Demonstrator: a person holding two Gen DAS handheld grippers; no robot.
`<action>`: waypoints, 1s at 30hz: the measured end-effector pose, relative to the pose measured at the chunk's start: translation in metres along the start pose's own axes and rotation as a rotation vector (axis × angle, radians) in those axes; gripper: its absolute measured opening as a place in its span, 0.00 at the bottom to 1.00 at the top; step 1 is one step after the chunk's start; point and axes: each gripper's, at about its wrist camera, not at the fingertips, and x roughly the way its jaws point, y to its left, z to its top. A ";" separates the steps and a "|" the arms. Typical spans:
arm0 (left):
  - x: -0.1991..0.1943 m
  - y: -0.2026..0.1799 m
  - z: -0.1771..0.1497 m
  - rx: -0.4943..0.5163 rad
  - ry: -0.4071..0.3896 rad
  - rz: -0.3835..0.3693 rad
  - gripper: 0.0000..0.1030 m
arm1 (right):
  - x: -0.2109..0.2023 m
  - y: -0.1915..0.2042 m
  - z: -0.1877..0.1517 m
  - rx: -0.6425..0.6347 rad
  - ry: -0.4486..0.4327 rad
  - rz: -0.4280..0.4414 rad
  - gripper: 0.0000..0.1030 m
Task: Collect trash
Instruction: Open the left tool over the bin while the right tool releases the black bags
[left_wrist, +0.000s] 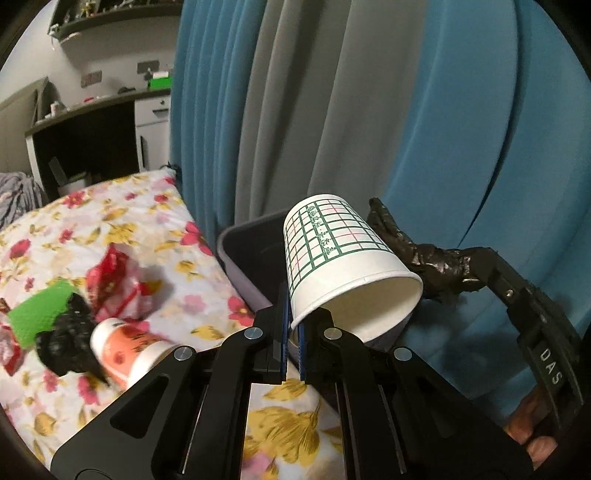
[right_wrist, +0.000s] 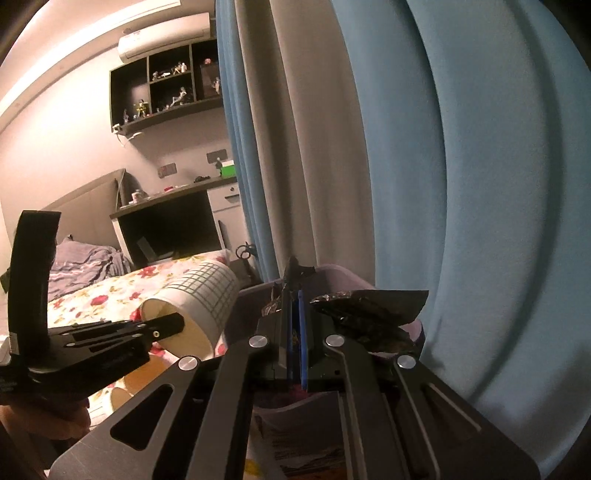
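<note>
My left gripper (left_wrist: 293, 325) is shut on the rim of a white paper cup (left_wrist: 332, 254) with a green grid print, held tilted over the grey bin (left_wrist: 236, 254) at the bed's edge; the cup also shows in the right wrist view (right_wrist: 195, 299). My right gripper (right_wrist: 294, 325) is shut on a crumpled dark wrapper (right_wrist: 369, 314), held above the same bin (right_wrist: 343, 277); the wrapper also shows in the left wrist view (left_wrist: 417, 254). On the floral bed lie a red wrapper (left_wrist: 114, 280), a green piece (left_wrist: 40, 314), a black crumpled wrapper (left_wrist: 70, 336) and an orange-white cup (left_wrist: 125, 347).
Blue and grey curtains (left_wrist: 369, 110) hang right behind the bin. The floral bedsheet (left_wrist: 55, 229) spreads to the left. A desk with white drawers (left_wrist: 147, 122) and wall shelves (right_wrist: 166, 88) stand at the far end of the room.
</note>
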 end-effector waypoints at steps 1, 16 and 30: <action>0.006 -0.001 0.001 -0.001 0.007 -0.007 0.03 | 0.002 -0.001 0.000 0.001 0.004 0.000 0.03; 0.063 0.000 0.000 -0.016 0.100 -0.050 0.03 | 0.032 -0.014 -0.011 0.007 0.067 -0.002 0.03; 0.086 0.003 -0.003 -0.034 0.140 -0.067 0.04 | 0.057 -0.021 -0.010 0.015 0.116 -0.005 0.04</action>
